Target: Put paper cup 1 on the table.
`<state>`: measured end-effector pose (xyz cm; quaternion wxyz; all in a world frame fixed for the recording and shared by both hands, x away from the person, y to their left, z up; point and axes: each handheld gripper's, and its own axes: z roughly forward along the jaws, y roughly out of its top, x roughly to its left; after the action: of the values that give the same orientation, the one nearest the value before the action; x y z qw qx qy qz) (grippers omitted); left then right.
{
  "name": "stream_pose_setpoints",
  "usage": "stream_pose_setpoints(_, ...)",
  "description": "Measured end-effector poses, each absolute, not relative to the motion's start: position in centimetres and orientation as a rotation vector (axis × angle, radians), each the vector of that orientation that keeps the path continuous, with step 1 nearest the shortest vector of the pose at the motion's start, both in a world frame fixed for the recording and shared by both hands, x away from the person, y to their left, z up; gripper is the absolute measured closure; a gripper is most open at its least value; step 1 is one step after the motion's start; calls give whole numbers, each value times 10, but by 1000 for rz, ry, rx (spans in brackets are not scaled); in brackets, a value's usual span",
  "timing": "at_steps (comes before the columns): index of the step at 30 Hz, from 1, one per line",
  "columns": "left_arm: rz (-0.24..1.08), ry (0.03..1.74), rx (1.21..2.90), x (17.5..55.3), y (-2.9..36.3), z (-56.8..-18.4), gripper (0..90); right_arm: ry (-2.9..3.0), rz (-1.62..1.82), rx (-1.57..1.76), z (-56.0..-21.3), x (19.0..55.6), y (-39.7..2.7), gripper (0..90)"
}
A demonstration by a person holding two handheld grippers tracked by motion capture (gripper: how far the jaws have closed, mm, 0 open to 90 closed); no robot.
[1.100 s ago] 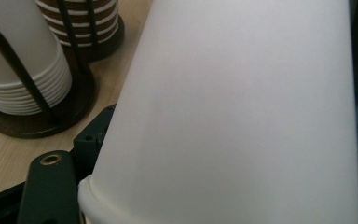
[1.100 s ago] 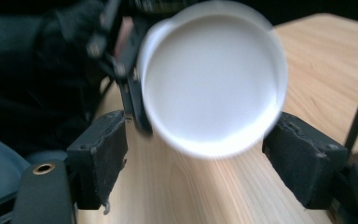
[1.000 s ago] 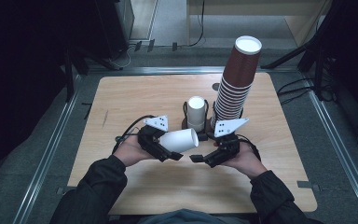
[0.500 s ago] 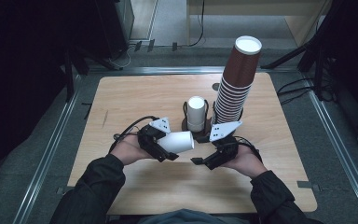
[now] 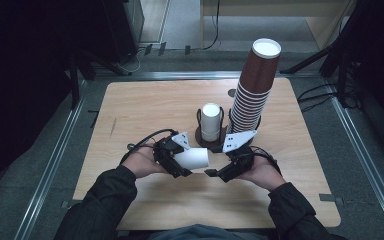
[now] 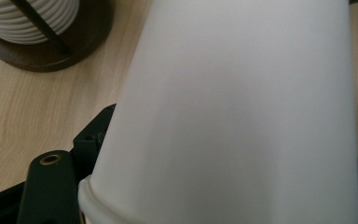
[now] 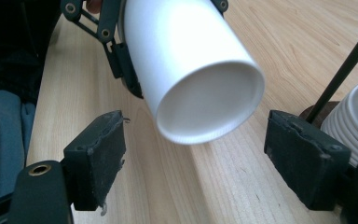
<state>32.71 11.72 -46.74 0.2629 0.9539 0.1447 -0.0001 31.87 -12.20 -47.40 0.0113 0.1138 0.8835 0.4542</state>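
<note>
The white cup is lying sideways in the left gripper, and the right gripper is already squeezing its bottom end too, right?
Not quite. The white cup does lie sideways in the left gripper, but the right gripper isn't squeezing it. The right gripper view shows its jaws wide open, one on each side of the cup's bottom end, with gaps between.

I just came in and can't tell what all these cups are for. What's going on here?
A person at a wooden table holds a pair of tongs in each hand. The left tongs grip a white paper cup lying on its side, its base pointing at the right tongs, whose jaws stand open and apart from it. Behind them are a short white stack of cups in a dark holder and a tall brown stack.
</note>
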Motion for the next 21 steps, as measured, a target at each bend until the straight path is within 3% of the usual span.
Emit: stream_pose_setpoints(21,-77,304,2664,319,97,-480,225,2827,1295,218,-482,311,-103,229)
